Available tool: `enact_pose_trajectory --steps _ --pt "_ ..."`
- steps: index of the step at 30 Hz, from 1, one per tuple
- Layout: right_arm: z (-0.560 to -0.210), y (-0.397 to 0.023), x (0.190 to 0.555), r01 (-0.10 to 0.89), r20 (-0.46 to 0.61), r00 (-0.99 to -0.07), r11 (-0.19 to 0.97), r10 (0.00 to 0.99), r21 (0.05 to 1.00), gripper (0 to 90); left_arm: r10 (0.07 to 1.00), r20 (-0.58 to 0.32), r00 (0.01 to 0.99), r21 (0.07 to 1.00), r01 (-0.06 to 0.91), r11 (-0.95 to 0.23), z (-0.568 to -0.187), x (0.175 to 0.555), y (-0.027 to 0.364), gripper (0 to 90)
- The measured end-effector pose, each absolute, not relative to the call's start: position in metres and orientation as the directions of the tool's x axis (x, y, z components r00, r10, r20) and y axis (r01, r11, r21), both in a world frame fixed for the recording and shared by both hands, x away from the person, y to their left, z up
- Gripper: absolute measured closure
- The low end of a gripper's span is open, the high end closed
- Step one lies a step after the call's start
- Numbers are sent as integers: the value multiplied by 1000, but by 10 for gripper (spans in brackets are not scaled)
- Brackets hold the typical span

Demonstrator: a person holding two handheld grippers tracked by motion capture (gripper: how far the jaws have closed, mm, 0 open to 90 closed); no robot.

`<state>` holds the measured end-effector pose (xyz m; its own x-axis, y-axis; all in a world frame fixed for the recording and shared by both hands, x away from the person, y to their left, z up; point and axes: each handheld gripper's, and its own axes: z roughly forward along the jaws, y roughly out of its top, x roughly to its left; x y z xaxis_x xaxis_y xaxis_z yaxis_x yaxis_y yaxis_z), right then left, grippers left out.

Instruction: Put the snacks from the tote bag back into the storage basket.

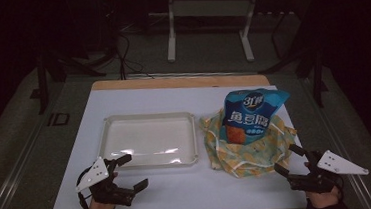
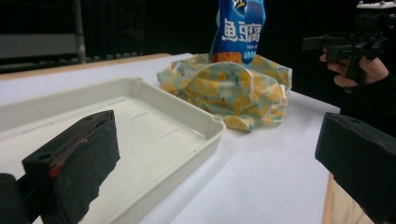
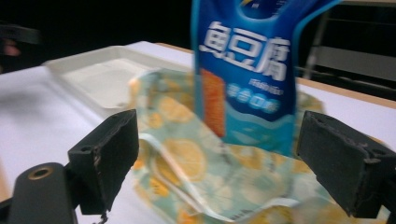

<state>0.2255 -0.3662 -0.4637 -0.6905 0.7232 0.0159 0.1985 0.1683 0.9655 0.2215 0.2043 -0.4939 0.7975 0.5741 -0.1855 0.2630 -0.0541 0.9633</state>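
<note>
The right gripper (image 1: 291, 162) hangs with its jaws wide apart and empty, just beside the near right edge of the bag (image 1: 249, 147), apparently lined up to take hold of its rim. The left gripper (image 1: 131, 171) is likewise spread and empty, at the near left corner of the tray (image 1: 107, 140). A blue packet (image 1: 251, 114) stands upright inside the yellow-patterned bag, propped by its crumpled sides. The empty tray lies just left of the bag on the white table (image 1: 180, 190), probably waiting to receive the packet.
</note>
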Motion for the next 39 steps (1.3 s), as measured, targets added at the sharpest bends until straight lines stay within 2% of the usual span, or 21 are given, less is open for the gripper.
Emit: enact_pose_trajectory --steps 7,11,15,23,39 --pt "-462 -363 222 183 -9 -708 195 707 964 127 554 -236 798 948 315 -50 -491 224 205 3" --pt "-463 -364 220 181 -21 -720 217 694 959 127 562 -209 800 951 300 -73 -490 224 202 3" --pt "-461 -367 219 184 -7 -734 209 679 961 127 568 -136 812 960 250 -128 -492 221 188 3" --pt "-458 -360 219 174 -37 -757 256 653 951 126 570 -160 806 943 295 -153 -490 230 171 4" --pt "-452 -357 227 190 -18 -776 262 630 946 133 508 -162 846 943 284 -172 -477 243 148 4"
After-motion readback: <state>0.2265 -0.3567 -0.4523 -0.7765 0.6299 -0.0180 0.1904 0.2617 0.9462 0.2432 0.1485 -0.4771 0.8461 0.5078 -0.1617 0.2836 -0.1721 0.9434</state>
